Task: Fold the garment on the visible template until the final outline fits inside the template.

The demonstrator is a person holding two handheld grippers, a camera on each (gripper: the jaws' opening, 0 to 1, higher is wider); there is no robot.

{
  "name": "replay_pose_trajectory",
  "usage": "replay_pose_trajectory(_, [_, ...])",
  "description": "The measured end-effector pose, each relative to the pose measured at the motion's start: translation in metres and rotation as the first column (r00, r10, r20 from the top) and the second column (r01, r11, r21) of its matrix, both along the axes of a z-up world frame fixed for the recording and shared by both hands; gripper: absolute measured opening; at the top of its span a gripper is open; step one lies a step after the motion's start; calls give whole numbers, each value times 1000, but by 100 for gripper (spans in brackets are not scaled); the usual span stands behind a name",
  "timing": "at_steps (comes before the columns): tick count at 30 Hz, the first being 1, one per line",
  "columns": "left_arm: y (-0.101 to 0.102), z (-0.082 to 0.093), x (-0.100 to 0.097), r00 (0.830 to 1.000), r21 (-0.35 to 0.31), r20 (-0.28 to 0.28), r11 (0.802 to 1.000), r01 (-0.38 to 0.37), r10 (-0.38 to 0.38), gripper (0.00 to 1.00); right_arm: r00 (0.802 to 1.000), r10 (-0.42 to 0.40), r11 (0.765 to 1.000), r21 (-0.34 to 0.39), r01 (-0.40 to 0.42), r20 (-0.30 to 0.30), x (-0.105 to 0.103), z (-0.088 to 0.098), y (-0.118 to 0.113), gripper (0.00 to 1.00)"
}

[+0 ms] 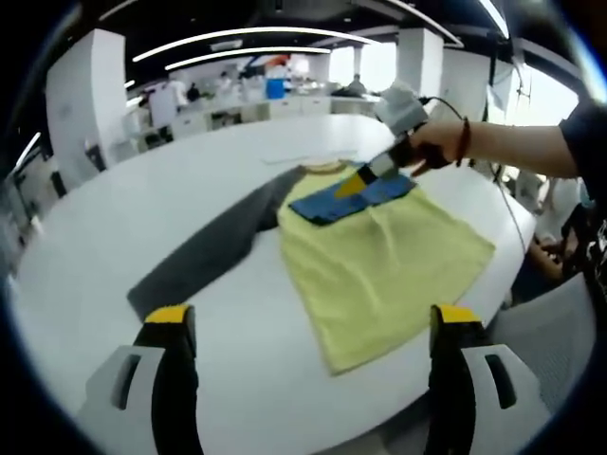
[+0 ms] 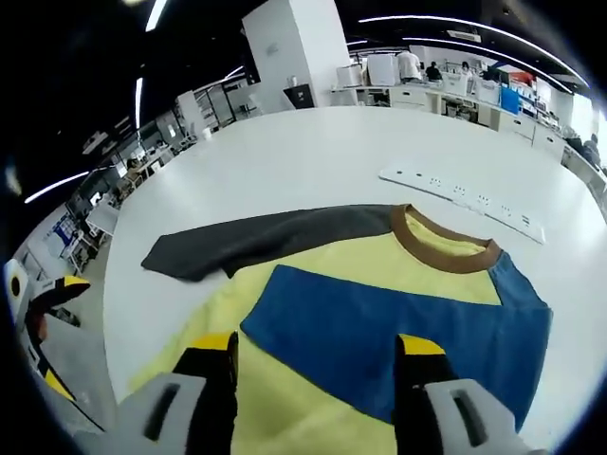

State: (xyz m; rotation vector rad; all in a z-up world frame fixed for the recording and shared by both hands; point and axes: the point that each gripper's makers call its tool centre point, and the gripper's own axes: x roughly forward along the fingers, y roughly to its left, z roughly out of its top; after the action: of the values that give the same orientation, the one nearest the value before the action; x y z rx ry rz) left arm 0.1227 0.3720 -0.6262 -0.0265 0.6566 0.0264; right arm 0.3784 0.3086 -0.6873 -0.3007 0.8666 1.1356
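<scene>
Right gripper (image 1: 353,183) rests on the blue sleeve (image 1: 365,197) folded over the yellow shirt (image 1: 379,270).

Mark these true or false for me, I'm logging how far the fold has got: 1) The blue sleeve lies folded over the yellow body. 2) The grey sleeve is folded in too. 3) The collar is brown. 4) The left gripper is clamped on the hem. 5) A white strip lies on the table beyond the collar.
1) True. The blue sleeve lies across the yellow body of the shirt.
2) False. The grey sleeve is spread out flat to the side on the white table.
3) True. The collar is brown.
4) False. The left gripper is open, short of the hem.
5) True. A white strip lies there, apart from the shirt.
</scene>
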Motion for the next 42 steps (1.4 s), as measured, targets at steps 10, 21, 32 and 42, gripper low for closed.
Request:
replay_pose_trajectory(10, [-4,2,3,1000,2,1,1000,10,-10,99,995,-96,995,-29,96,7,26,8,-29,75])
replay_pose_trajectory(21, [-7,4,4,1000,8,3,1000,20,-20,99,982,-190,980,-55,190,9,50,12,-67,72])
replay_pose_trajectory(32, [-13,5,9,999,9,4,999,38,-38,99,960,-281,958,-66,280,-10,68,11,-99,64])
replay_pose_trajectory(42, [-16,7,12,999,7,14,999,39,-39,99,936,-352,933,-89,348,-29,80,-2,-130,46])
